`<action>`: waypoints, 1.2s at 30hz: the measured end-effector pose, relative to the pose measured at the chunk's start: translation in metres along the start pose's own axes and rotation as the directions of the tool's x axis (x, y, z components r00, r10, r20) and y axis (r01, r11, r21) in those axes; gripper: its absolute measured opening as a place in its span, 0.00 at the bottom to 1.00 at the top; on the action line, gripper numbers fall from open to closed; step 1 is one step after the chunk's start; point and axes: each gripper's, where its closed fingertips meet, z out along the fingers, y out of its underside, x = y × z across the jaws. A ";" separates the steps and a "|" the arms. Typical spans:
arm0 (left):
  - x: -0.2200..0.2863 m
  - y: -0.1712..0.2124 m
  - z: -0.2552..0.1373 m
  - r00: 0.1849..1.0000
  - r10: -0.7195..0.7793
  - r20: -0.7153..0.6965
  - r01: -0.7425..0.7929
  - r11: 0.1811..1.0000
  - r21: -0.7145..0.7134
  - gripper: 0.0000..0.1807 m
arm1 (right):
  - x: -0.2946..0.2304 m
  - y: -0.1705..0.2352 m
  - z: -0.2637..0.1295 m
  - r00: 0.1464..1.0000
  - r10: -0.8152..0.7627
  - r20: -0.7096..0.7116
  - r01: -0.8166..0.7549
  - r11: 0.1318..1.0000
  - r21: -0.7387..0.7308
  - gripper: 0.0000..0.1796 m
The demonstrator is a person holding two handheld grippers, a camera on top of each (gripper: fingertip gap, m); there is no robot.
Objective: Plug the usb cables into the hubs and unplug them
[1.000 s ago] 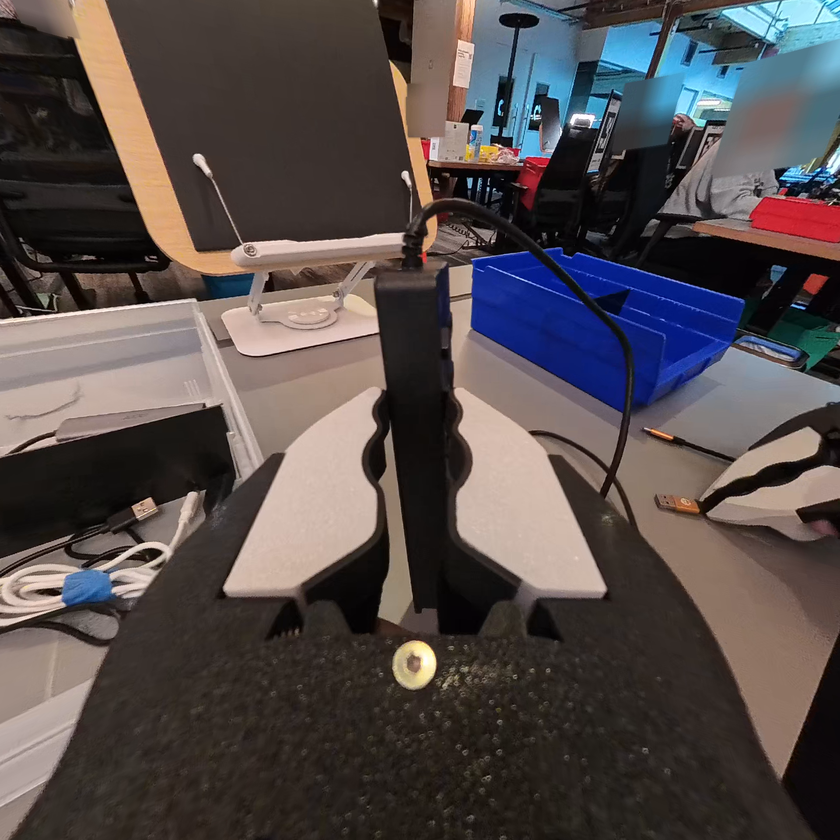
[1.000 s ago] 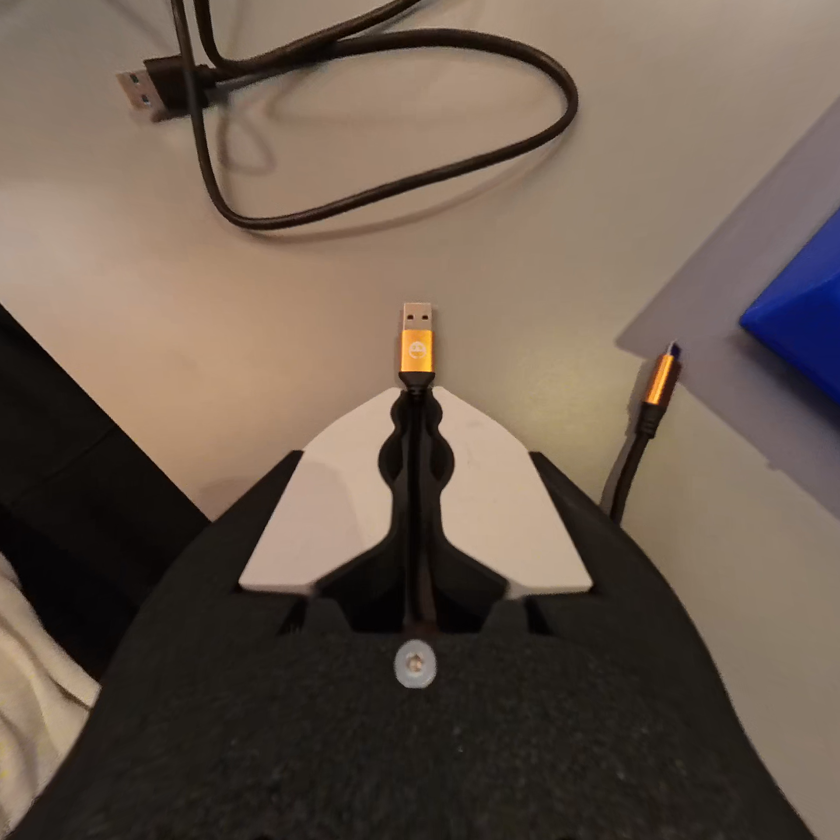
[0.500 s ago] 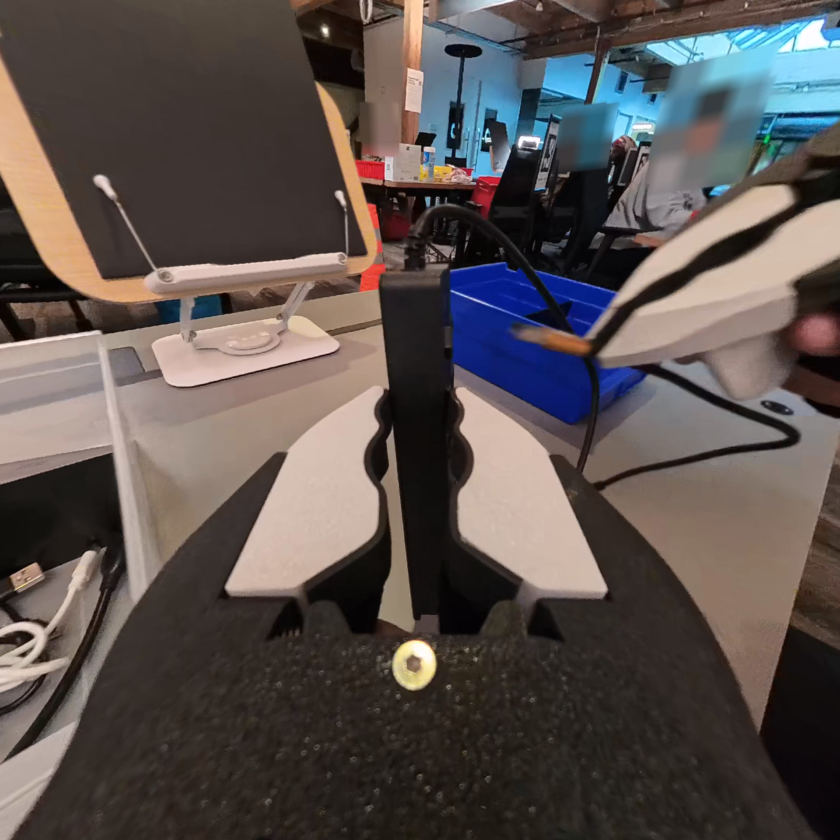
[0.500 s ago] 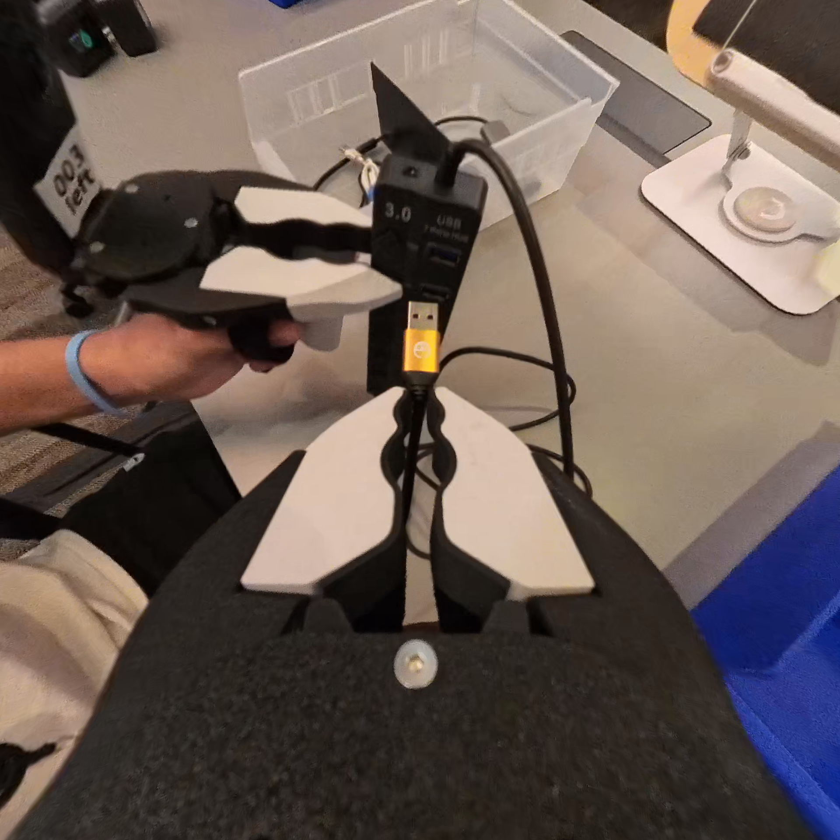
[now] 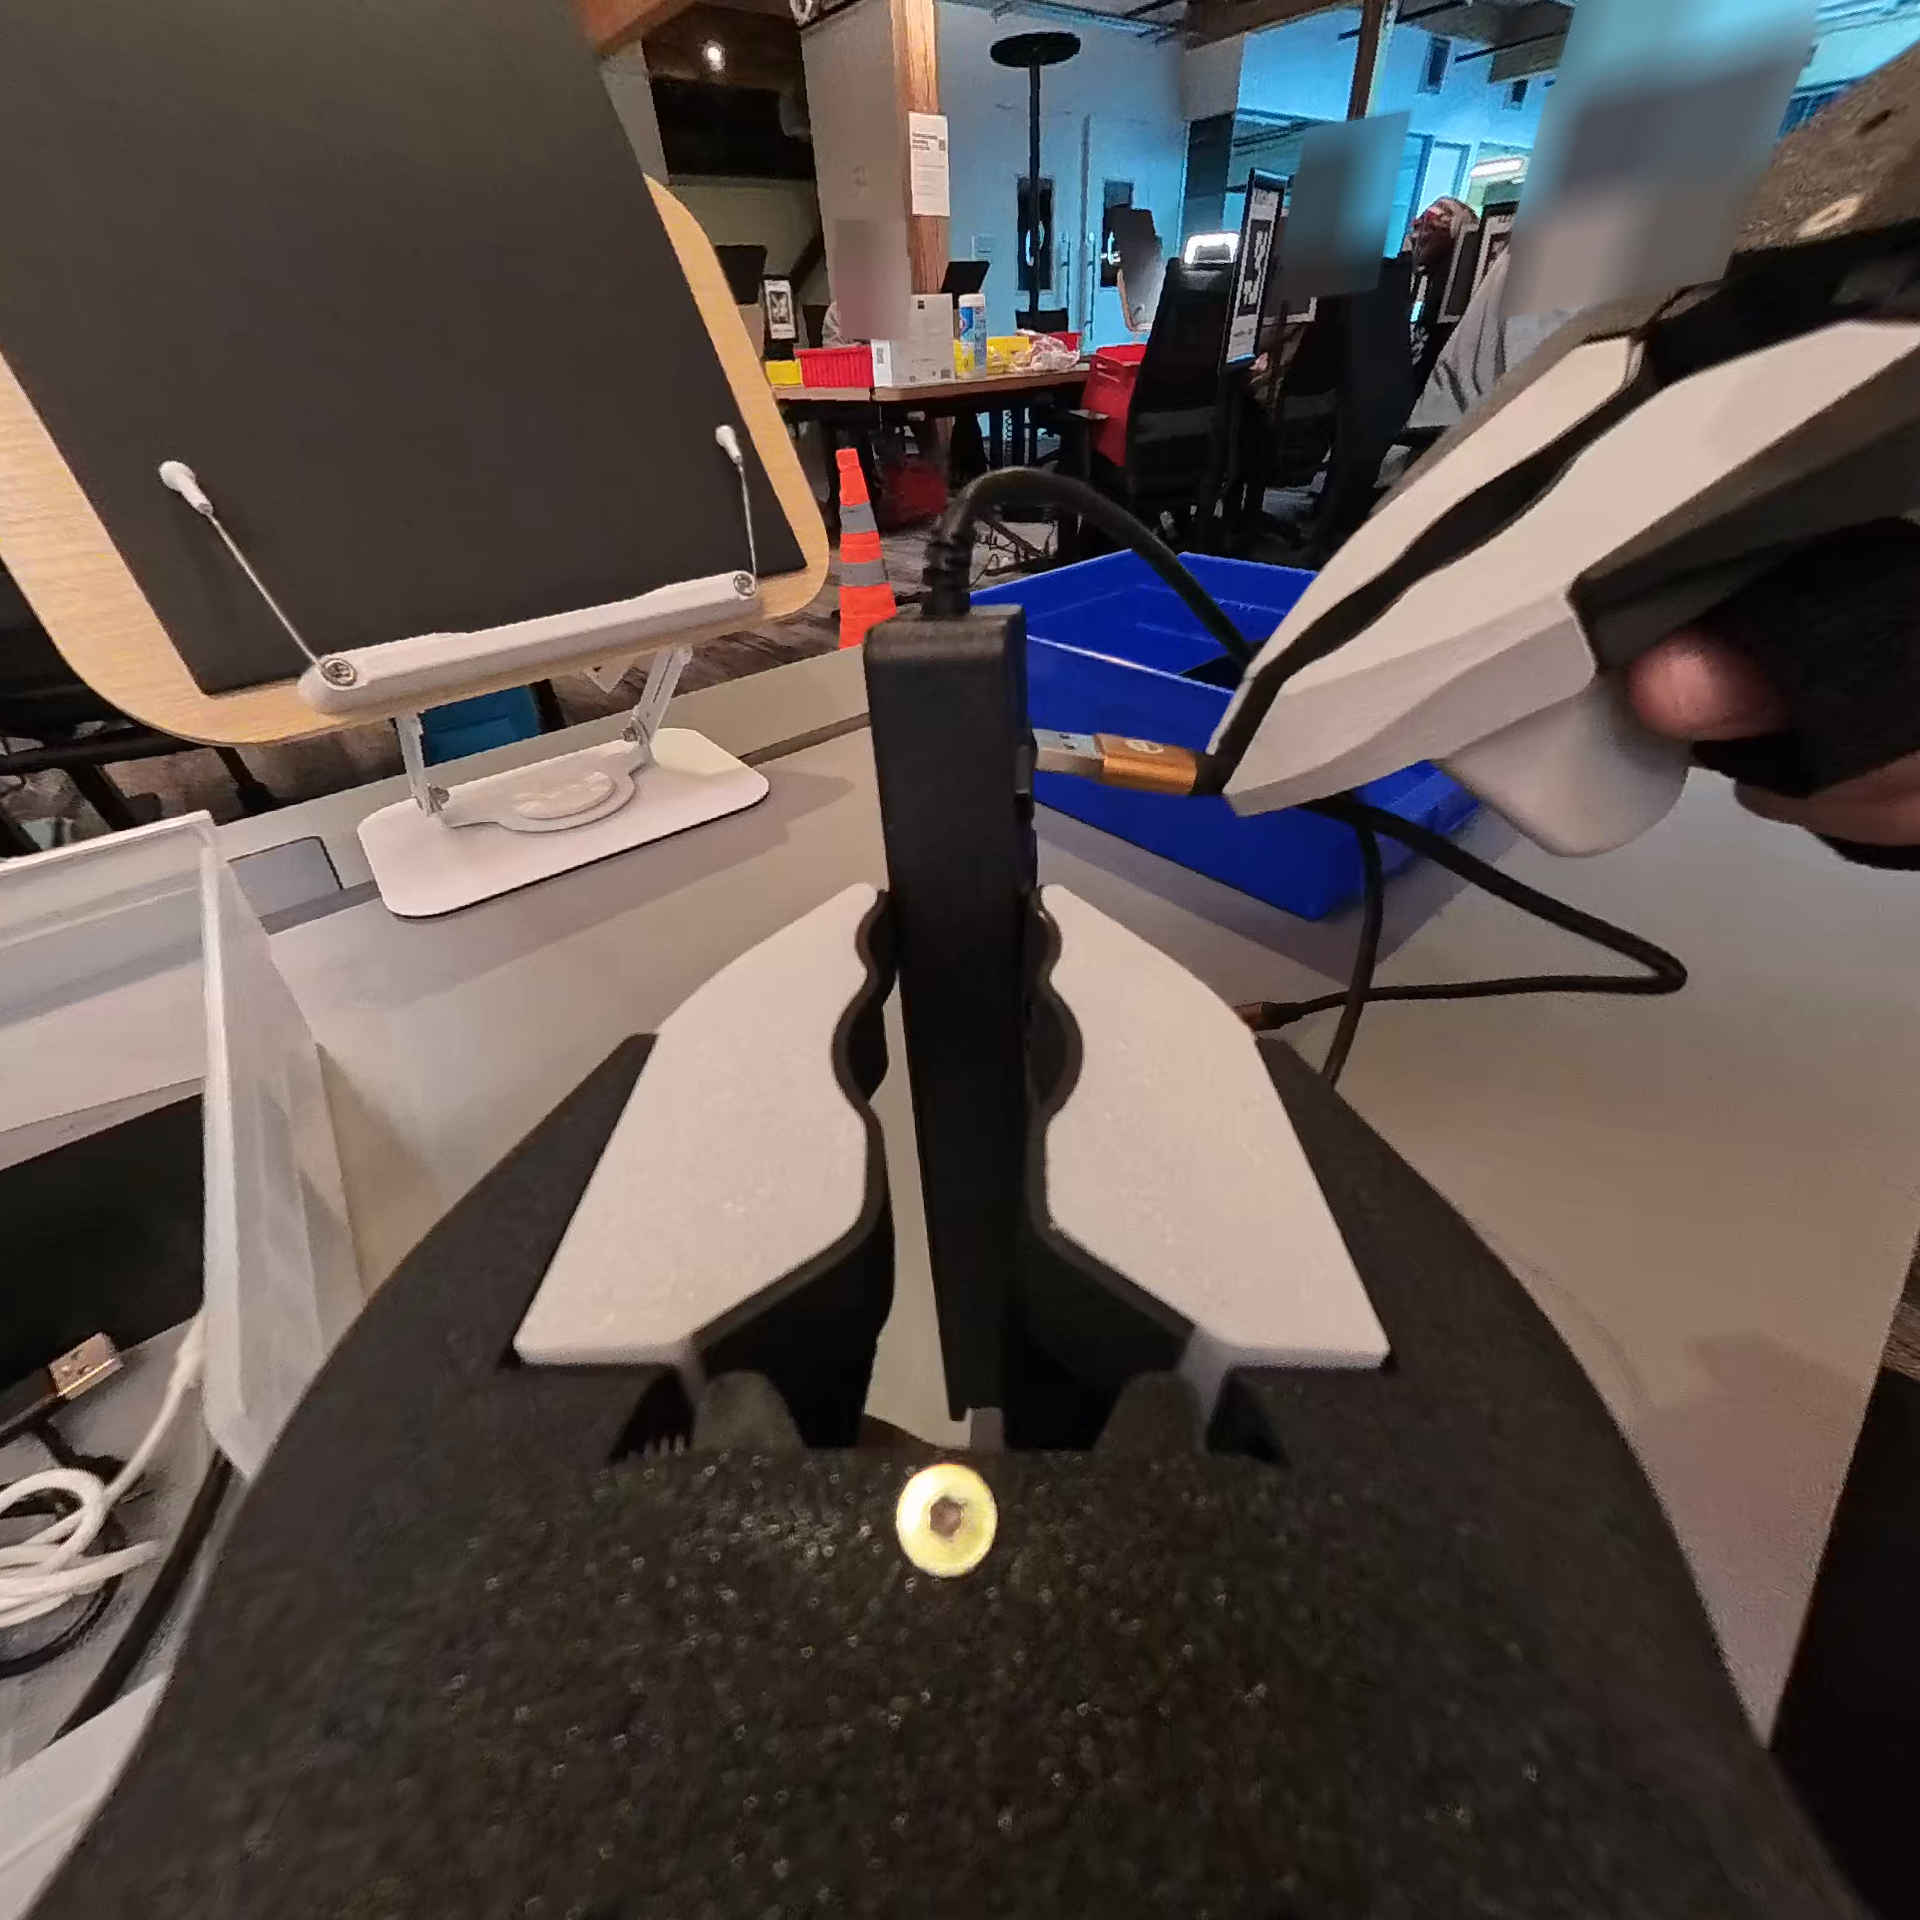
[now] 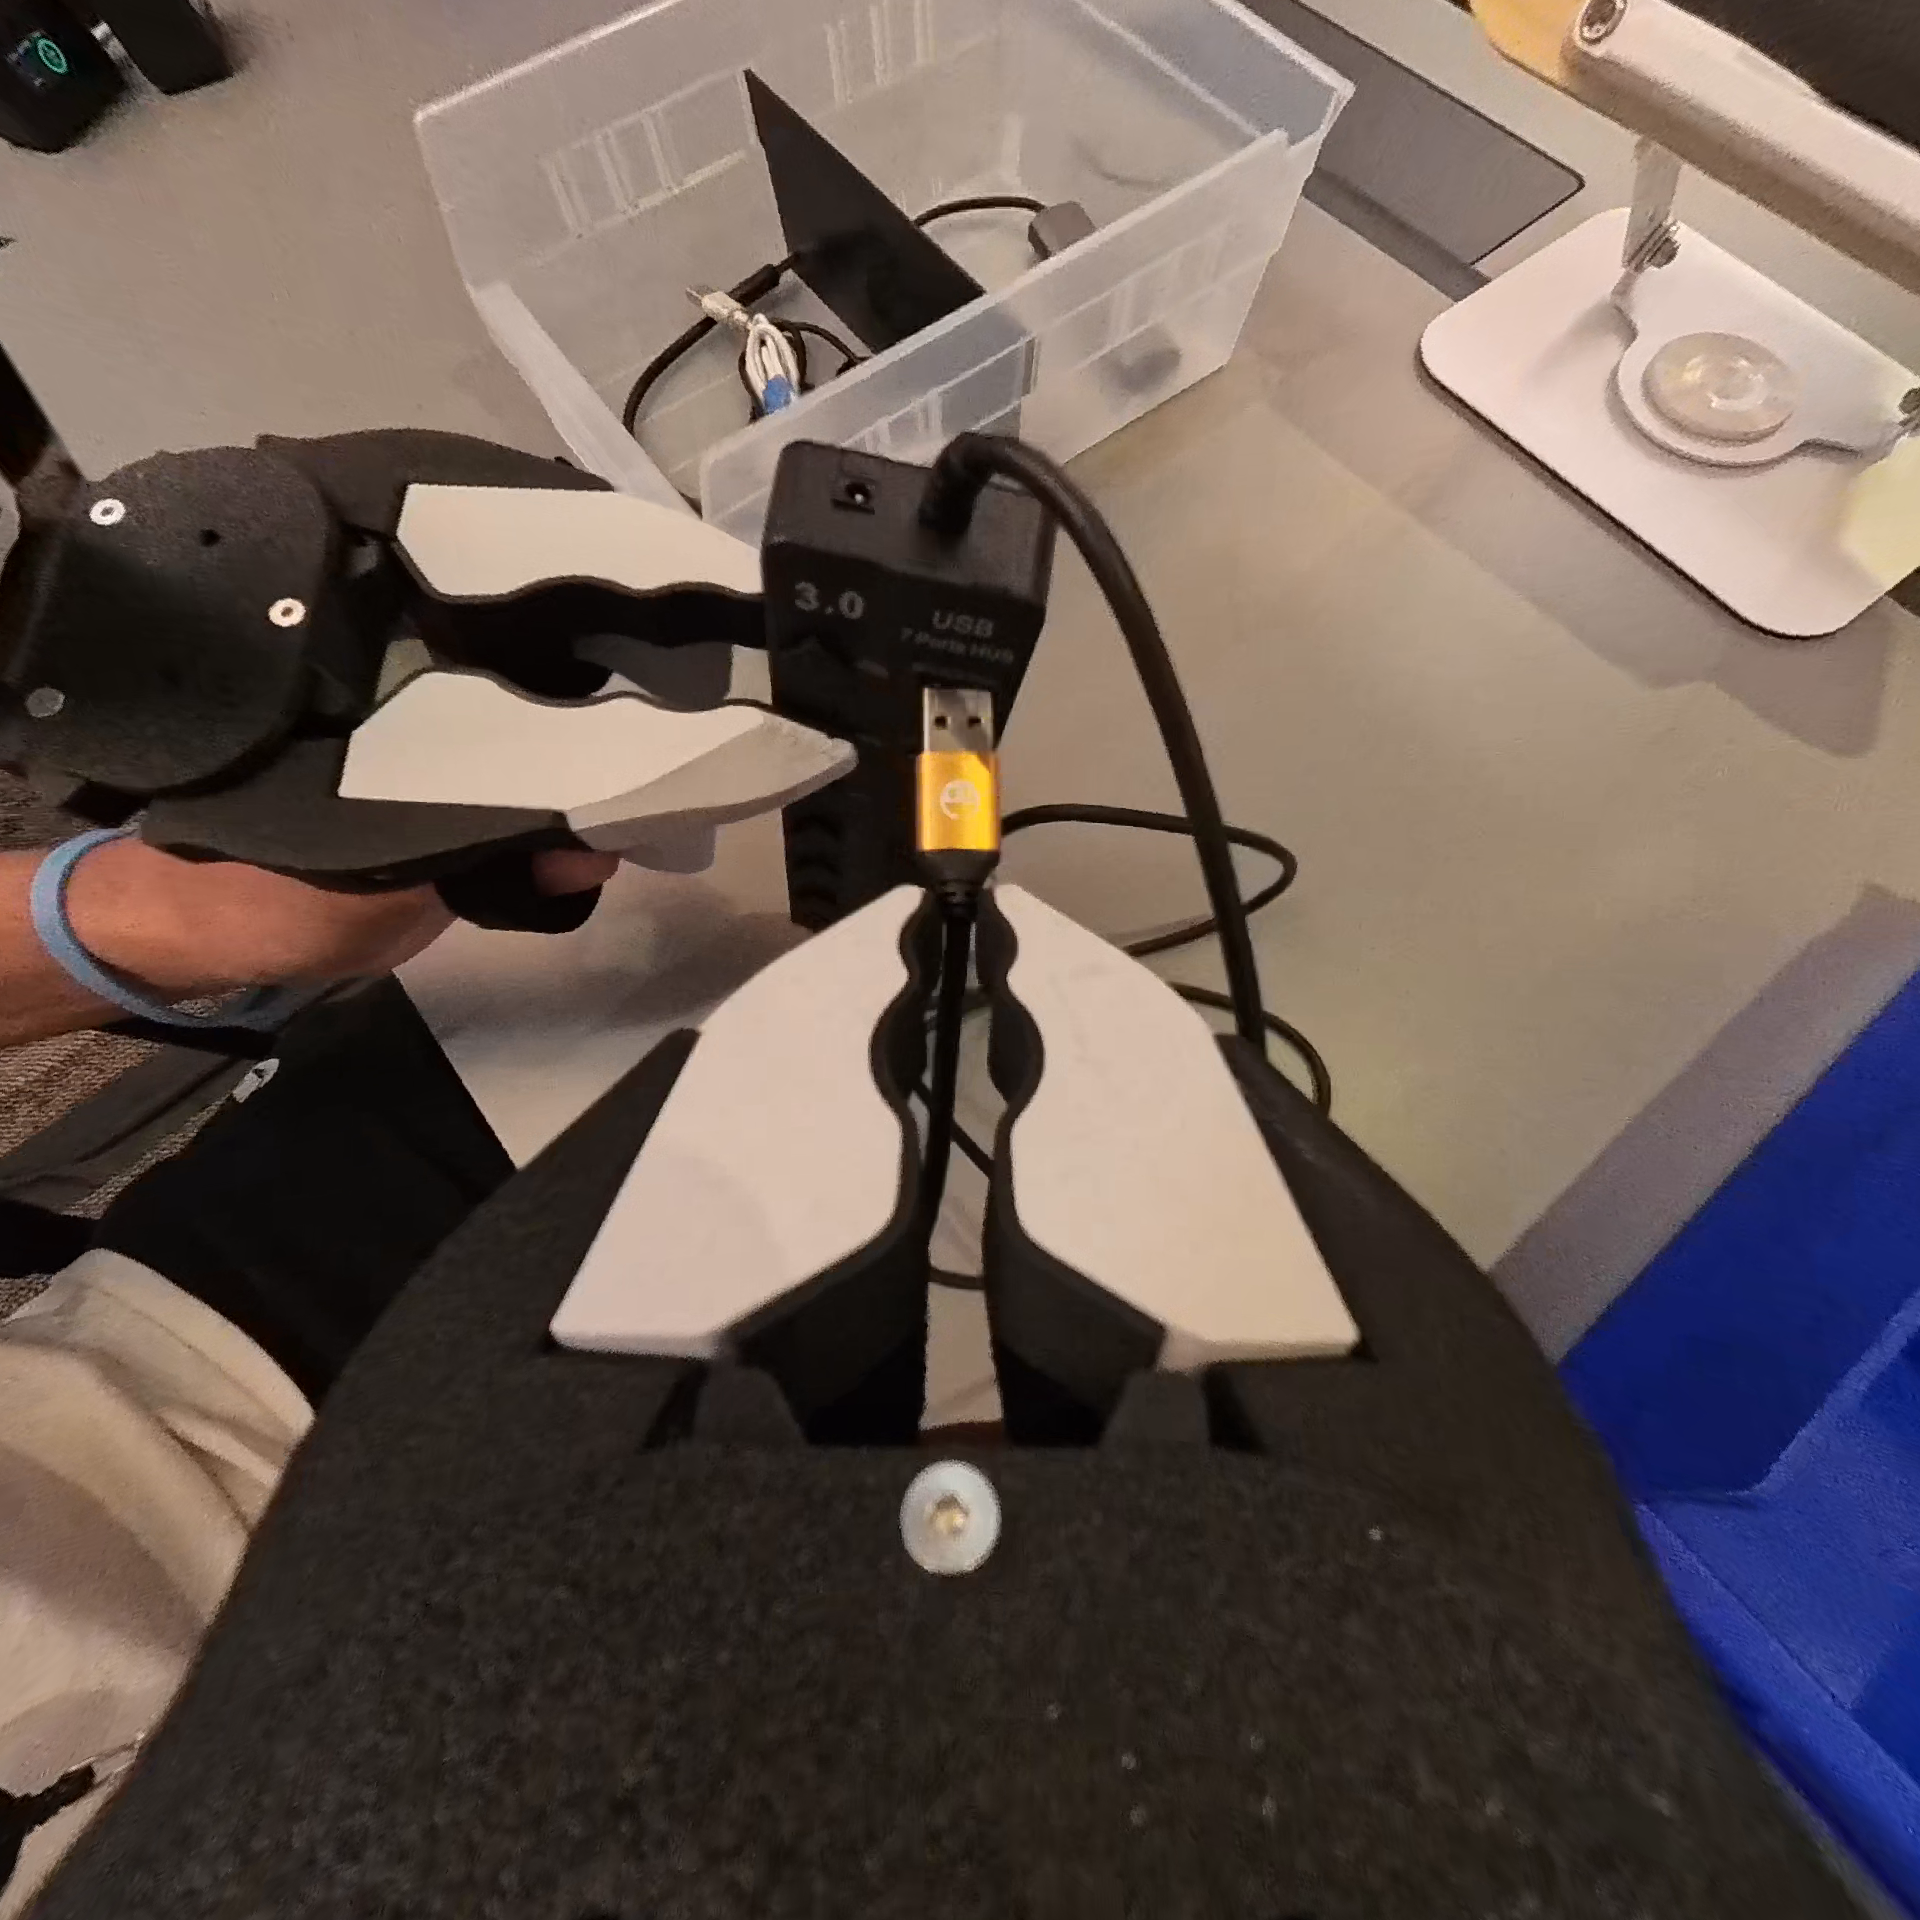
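The hub (image 6: 902,582) stands upright, clamped in your left gripper (image 5: 956,925). Your right gripper (image 6: 951,914) pinches the cable just behind the orange plug (image 6: 957,790), whose tip sits at a port. Keep it square and push straight. Half a second ago the plug was farther off.

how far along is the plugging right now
Done: left tongs grip the black hub upright; right tongs hold the cable behind the orange plug. In hand: the plug's metal tip sits at a hub port, seemingly not fully seated. Left: push it home, then unplug it.
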 end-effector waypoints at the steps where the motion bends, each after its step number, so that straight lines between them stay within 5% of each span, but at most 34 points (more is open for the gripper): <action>1: 0.001 0.000 0.000 1.000 0.011 0.003 -0.011 1.000 0.003 0.13 | 0.000 0.000 0.000 1.000 0.011 0.011 -0.011 1.000 -0.001 0.03; 12: 0.006 0.003 0.003 0.998 0.057 -0.001 -0.057 0.998 0.002 0.13 | 0.001 0.004 0.000 0.995 0.076 0.065 -0.075 0.997 -0.009 0.04; 17: 0.007 0.006 0.006 0.999 0.039 -0.013 -0.039 0.999 -0.010 0.13 | 0.011 0.011 0.009 0.995 -0.037 -0.091 0.031 0.998 -0.060 0.03; 24: 0.012 0.005 0.002 0.994 0.096 -0.047 -0.096 0.995 0.005 0.13 | 0.006 0.005 0.003 0.989 0.111 0.098 -0.111 0.994 -0.003 0.03; 36: 0.010 0.007 0.009 0.984 -0.094 -0.152 0.096 0.995 0.007 0.13 | 0.008 -0.004 0.004 0.988 0.075 0.136 -0.089 0.991 0.097 0.04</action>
